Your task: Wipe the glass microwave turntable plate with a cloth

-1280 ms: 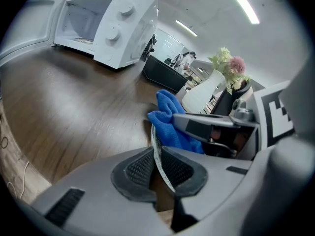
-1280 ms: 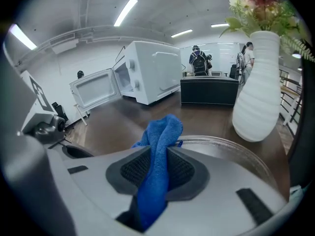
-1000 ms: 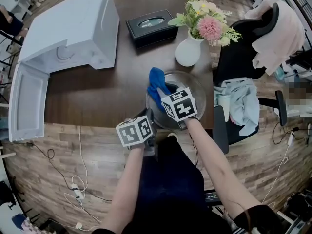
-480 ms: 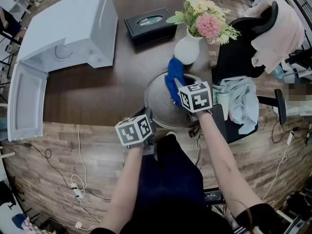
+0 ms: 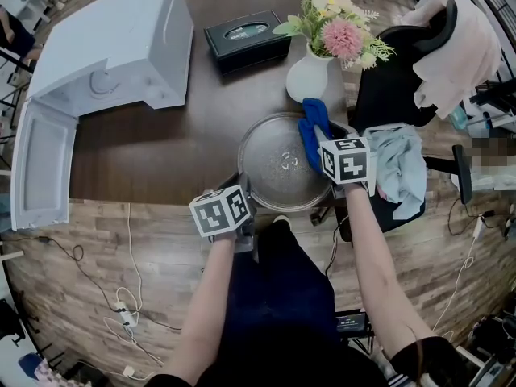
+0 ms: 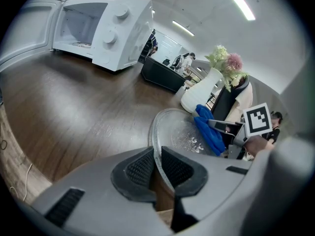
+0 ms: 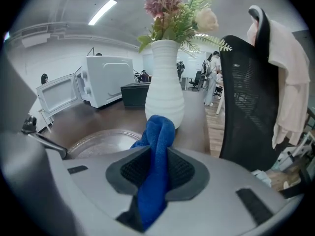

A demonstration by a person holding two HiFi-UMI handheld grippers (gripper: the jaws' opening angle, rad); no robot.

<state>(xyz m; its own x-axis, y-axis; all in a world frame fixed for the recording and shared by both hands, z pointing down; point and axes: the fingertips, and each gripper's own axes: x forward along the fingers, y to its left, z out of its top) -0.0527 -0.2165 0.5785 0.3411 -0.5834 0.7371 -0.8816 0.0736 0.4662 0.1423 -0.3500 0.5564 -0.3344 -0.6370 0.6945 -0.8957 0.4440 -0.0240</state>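
right gripper (image 5: 318,143), clamped on cloth (image 5: 311,119), swept across plate (image 5: 270,168) to its right rim. left gripper (image 5: 242,189) pinched the near rim; wipe underway.

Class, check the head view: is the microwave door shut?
No, the microwave door stands swung wide open, its inside face showing.

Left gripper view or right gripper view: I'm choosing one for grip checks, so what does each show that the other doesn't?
Only the left gripper view: the left gripper clamped on the rim of the glass plate, and white specks on it. Only the right gripper view: the blue cloth pinched between the fingers of the right gripper. Both: plate, cloth, white vase, open microwave, chair.
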